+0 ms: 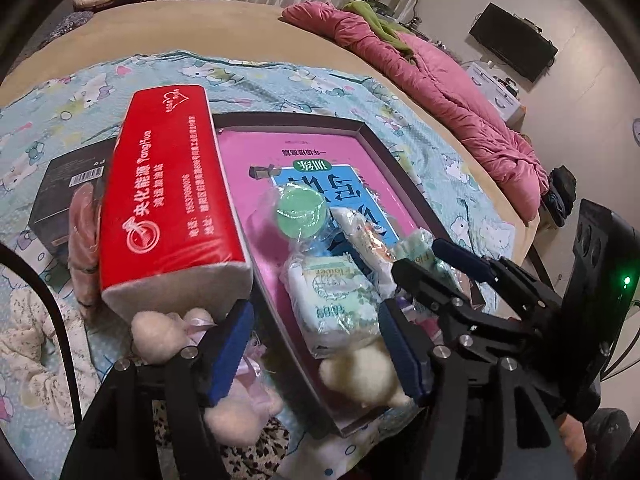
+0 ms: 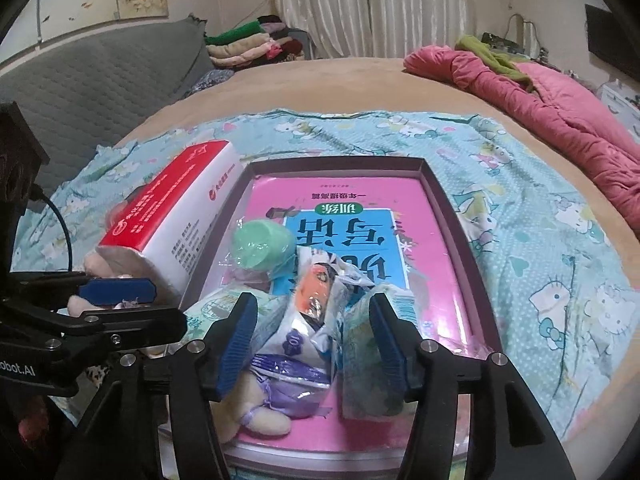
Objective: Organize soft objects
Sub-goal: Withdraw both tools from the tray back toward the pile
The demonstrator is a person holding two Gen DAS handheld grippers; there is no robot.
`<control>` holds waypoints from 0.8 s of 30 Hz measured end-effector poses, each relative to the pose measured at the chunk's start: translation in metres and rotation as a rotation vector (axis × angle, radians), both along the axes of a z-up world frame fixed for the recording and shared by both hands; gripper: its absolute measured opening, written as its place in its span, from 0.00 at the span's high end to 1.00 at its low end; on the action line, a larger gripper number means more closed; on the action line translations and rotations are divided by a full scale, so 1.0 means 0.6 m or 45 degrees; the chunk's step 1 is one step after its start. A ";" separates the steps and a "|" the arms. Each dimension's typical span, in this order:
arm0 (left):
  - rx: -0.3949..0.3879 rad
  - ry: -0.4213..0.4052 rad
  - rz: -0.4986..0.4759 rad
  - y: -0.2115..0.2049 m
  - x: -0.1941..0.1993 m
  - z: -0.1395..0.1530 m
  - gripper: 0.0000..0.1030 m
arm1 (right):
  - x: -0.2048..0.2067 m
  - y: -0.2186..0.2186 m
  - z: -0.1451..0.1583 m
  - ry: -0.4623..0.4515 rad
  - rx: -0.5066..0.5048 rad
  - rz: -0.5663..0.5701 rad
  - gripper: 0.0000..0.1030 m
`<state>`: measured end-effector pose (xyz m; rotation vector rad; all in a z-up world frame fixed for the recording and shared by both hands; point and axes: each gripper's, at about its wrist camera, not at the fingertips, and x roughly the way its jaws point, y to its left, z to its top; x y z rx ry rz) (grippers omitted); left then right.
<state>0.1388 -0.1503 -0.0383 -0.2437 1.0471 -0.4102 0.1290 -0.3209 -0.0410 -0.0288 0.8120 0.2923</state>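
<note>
While both wrist cameras look down over the bed, I see a shallow dark-rimmed tray lying on the cartoon-cat blue sheet, with a pink and blue book flat on its floor. My right gripper hangs over the near end of the tray with its jaws spread apart; between the blue pads sit a crinkled snack packet and a purple-wrapped bundle, but I cannot tell whether either pad touches them. A green-printed tissue pack lies just beside the right pad, and a green round lid in plastic wrap rests further in on the book.

My left gripper is likewise spread wide, straddling the tray's near left wall. A cream plush toy lies between its pads inside the tray, and another pale plush toy sits outside the wall, against the left pad. Above it, a red tissue pack leans tilted along the tray's left edge, over a black box. A pink quilt is heaped well apart at the far side.
</note>
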 end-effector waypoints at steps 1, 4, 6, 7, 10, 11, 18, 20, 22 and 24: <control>0.002 -0.001 0.000 0.001 -0.002 0.001 0.37 | -0.003 -0.001 0.003 -0.004 0.000 -0.003 0.39; 0.001 -0.004 0.000 0.007 -0.010 0.006 0.35 | -0.008 -0.001 0.012 -0.015 -0.004 -0.016 0.36; -0.001 -0.014 -0.001 0.012 -0.016 0.013 0.33 | -0.014 0.000 0.017 -0.027 -0.013 -0.030 0.30; -0.002 -0.025 0.001 0.014 -0.020 0.018 0.31 | -0.016 0.000 0.021 -0.033 -0.017 -0.033 0.29; 0.000 -0.039 0.011 0.022 -0.026 0.028 0.29 | -0.023 0.000 0.029 -0.043 -0.023 -0.045 0.28; 0.000 -0.043 0.013 0.024 -0.028 0.031 0.29 | -0.025 0.001 0.032 -0.047 -0.027 -0.048 0.28; 0.005 -0.097 0.060 0.052 -0.042 0.066 0.23 | -0.038 0.016 0.053 -0.074 -0.062 -0.047 0.28; 0.004 -0.119 0.073 0.061 -0.047 0.078 0.19 | -0.044 0.024 0.062 -0.091 -0.070 -0.040 0.27; 0.007 -0.131 0.086 0.070 -0.053 0.089 0.17 | -0.050 0.033 0.074 -0.111 -0.077 -0.034 0.27; 0.006 -0.148 0.100 0.080 -0.058 0.102 0.17 | -0.054 0.039 0.081 -0.120 -0.076 -0.028 0.27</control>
